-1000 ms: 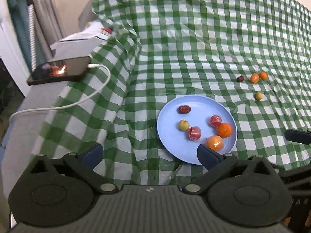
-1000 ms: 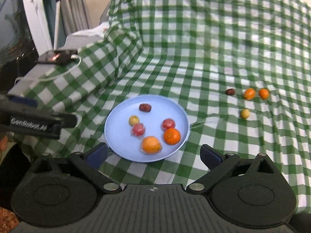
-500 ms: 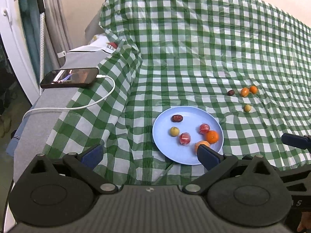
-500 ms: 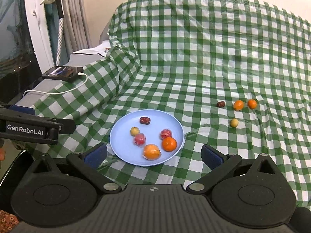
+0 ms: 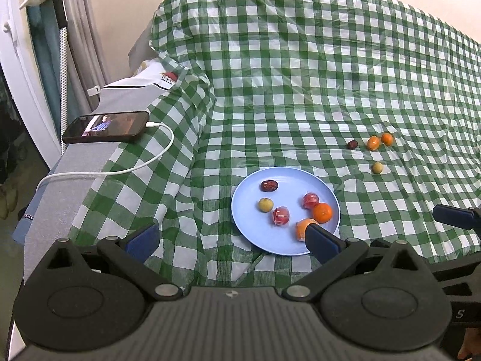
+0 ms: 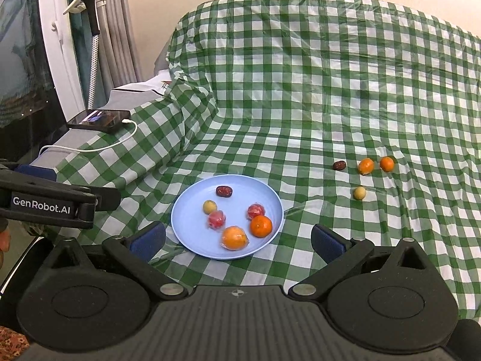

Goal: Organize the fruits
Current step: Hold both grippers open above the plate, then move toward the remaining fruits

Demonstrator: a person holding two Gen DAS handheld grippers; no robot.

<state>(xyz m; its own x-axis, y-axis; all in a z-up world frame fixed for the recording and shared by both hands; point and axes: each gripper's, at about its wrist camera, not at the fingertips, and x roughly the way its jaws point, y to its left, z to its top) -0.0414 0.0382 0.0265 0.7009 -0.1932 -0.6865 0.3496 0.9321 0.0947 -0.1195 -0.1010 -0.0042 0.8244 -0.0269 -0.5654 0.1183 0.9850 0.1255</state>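
Observation:
A light blue plate (image 5: 255, 234) (image 6: 192, 240) lies on the green checked cloth, holding a dark date (image 6: 224, 191), a yellow-green fruit (image 6: 209, 206), two wrapped red fruits (image 6: 216, 219), an orange (image 6: 261, 226) and a wrapped orange (image 6: 234, 238). Loose on the cloth to the right are a date (image 6: 339, 165), two oranges (image 6: 366, 166) (image 6: 387, 163) and a yellow-green fruit (image 6: 359, 192). My left gripper (image 5: 230, 237) is open and empty, above the plate's near left edge. My right gripper (image 6: 237, 242) is open and empty, above the plate's near right edge.
A phone (image 5: 106, 127) on a white charging cable (image 5: 120, 170) lies on a grey surface at the left. The cloth rises in folds at the back. Curtains and a white frame (image 6: 54, 39) stand at the far left.
Both grippers have pulled back and risen from the plate, so plate and fruits look smaller and farther. Both stay open; no fruit has moved.

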